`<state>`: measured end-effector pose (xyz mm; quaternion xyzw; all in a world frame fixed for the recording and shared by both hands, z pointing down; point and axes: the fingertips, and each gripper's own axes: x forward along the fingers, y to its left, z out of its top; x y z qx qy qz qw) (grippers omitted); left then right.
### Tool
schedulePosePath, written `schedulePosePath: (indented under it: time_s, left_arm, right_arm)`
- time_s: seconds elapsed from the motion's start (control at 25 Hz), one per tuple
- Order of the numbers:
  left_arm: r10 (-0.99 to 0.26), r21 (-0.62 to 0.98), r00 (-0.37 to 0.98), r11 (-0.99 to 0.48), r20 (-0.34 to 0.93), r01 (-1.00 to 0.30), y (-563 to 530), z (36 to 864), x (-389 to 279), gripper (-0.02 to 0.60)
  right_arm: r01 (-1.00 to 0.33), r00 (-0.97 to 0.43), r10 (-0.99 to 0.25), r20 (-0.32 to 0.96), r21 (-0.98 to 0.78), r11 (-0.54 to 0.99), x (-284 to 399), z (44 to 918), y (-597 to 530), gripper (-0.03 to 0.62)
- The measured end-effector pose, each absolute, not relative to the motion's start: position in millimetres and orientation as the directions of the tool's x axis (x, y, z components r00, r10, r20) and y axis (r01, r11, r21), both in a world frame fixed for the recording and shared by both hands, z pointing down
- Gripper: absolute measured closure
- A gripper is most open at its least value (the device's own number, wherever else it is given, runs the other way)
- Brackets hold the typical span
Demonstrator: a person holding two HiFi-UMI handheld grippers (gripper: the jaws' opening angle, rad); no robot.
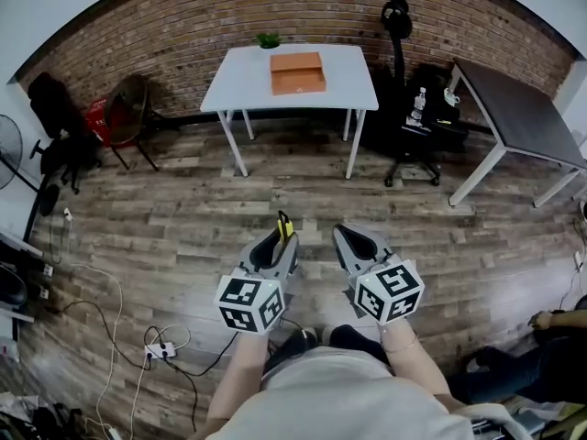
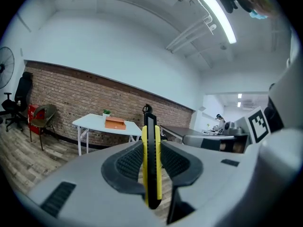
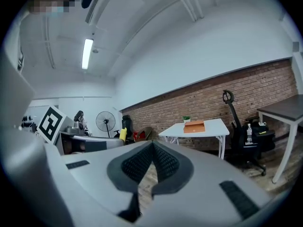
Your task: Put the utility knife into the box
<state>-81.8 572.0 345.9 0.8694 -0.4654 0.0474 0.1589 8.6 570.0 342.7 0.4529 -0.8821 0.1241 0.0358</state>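
Yellow, orange and brick red among greys

We see a yellow-and-black utility knife, an orange box, a white table, a red-brown brick wall, a grey-brown plank-patterned floor, and a grey left gripper and right gripper with black-and-white square-marked cubes.

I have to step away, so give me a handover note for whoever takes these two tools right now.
Left tool: shut on the utility knife, whose end sticks out past the tips.
Right tool: shut, nothing in it.
Orange box: on the white table by the brick wall, across the floor ahead.
Done: knife is in hand.
Left: walk to the table and put the knife into the box.
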Motion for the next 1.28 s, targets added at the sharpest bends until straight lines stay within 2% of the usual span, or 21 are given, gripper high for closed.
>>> schedulePosePath:
  time_s: [0.56,0.84,1.28]
  left_arm:
    - [-0.766,0.285,0.594,-0.528,0.247,-0.8,528.0,371.4,-98.6,0.469]
    - [-0.78,0.285,0.575,-0.508,0.249,-0.813,446.6,384.7,-89.5,0.469]
    - [-0.802,0.245,0.556,-0.506,0.22,-0.827,283.7,368.7,-29.5,0.469]
  right_arm:
    - [-0.821,-0.568,-0.796,0.209,-0.216,0.529,-7.2,369.3,530.7,0.595]
    - [-0.811,-0.584,-0.781,0.223,-0.209,0.547,6.5,384.9,446.8,0.595]
    - [-0.776,-0.63,-0.751,0.199,-0.203,0.598,58.2,375.2,280.4,0.595]
